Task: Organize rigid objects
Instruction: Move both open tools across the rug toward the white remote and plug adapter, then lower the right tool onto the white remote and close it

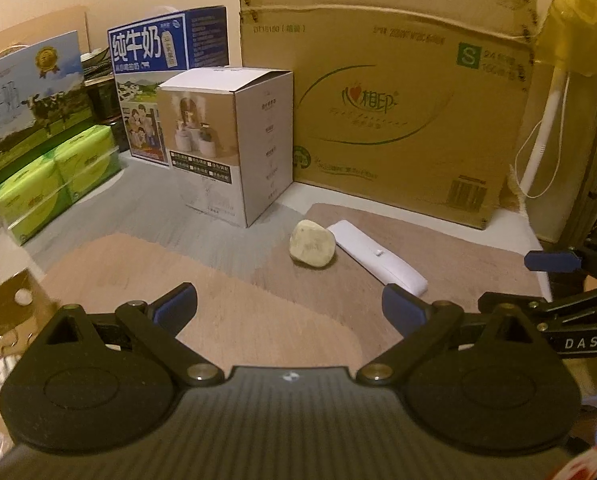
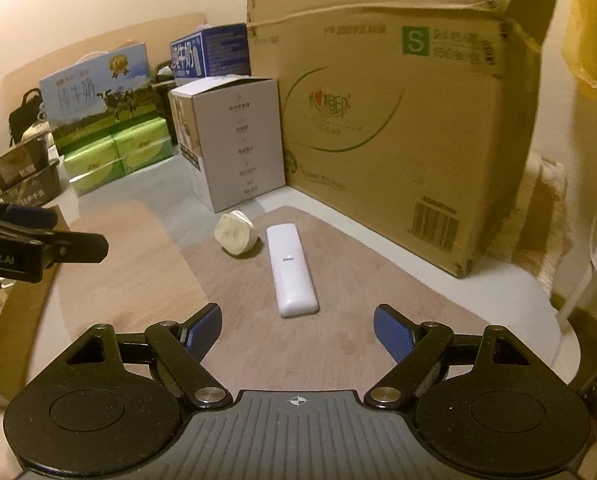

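Left wrist view: left tongs point(image 1: 289, 307) released and empty, pale stone point(image 1: 312, 249) at twelve o'clock on the worktop point(image 1: 226, 312), touching the white remote point(image 1: 380, 257) at one o'clock; right wrist view: right tongs point(image 2: 297, 329) released, remote point(image 2: 291, 269) at twelve o'clock, stone point(image 2: 235, 233) at eleven o'clock.

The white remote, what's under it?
The white remote lies flat on a brown wooden mat on the table. The mat shows all around it. Whatever is directly beneath the remote is covered, so I can't see that part.
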Motion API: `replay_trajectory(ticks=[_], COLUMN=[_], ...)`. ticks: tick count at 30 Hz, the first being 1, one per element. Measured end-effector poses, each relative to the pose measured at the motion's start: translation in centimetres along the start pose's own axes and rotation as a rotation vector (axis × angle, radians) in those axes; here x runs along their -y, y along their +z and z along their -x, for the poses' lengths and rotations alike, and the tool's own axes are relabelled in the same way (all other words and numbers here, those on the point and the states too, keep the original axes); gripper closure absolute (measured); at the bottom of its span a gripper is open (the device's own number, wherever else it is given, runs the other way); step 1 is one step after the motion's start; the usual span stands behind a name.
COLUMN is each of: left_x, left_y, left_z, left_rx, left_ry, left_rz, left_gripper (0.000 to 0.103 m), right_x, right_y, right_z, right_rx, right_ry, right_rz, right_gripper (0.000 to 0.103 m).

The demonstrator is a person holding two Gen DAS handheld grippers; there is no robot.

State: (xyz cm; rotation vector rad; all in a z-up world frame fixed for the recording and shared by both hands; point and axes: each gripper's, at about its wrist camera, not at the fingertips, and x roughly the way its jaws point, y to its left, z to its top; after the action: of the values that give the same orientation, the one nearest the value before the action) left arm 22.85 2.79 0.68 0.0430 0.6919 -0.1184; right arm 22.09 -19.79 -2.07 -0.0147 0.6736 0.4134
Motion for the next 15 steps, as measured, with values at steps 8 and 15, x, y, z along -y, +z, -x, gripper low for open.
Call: replay_trajectory(ticks=[8,15], left_x=[-0.2,-0.8], left_y=[1.4,1.7], left_z=[-4.8,-8.2], left_rx=[-0.017,-0.044], left_ry=[0.007,0.007], left_rz=[-0.02,-0.013], left_gripper=[0.006,0.008], right_x=[0.8,1.2], right_y=[1.2,1.2], right_z=[-5.4,-10.0], right_rx=[-0.017,-0.042], right_ry=[0.045,0.065], right_rz=[0.056,0.087], right_gripper=[0.026,0.035])
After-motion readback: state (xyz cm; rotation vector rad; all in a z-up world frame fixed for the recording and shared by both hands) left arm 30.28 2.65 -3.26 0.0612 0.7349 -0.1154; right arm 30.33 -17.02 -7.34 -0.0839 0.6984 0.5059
